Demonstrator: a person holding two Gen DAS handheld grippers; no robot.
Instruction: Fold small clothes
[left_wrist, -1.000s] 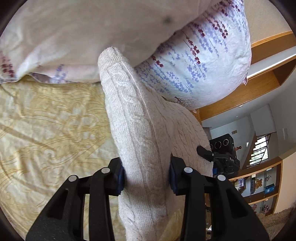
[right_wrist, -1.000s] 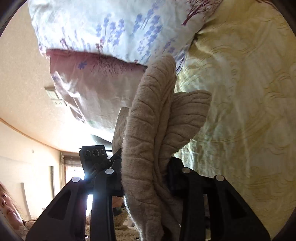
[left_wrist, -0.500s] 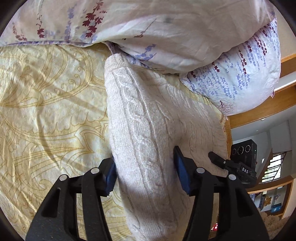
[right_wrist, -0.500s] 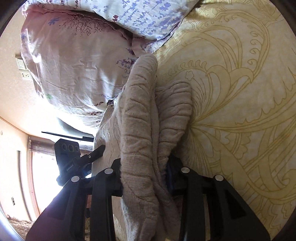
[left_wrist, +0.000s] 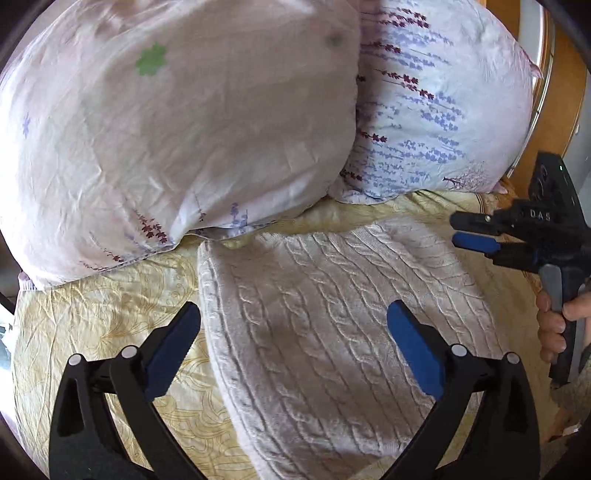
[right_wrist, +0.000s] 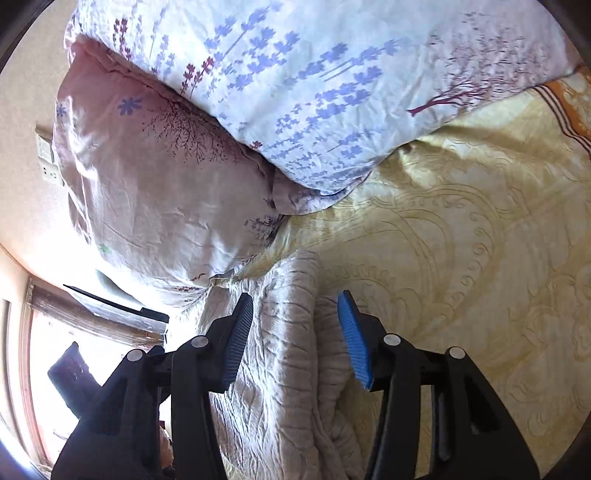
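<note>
Both wrist views look closely at the sweater (left_wrist: 332, 332) from opposite sides.

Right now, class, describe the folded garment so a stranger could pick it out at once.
Start at the yellow bedspread and its two floral pillows. Just before them lies the sweater, folded flat. Only it is beige cable knit; its neighbours are smooth printed cloth.

Two floral pillows (left_wrist: 177, 122) (right_wrist: 332, 74) lean at twelve o'clock on a yellow patterned bedspread (right_wrist: 480, 240); a bright window (right_wrist: 48, 350) glows at eight o'clock.
</note>
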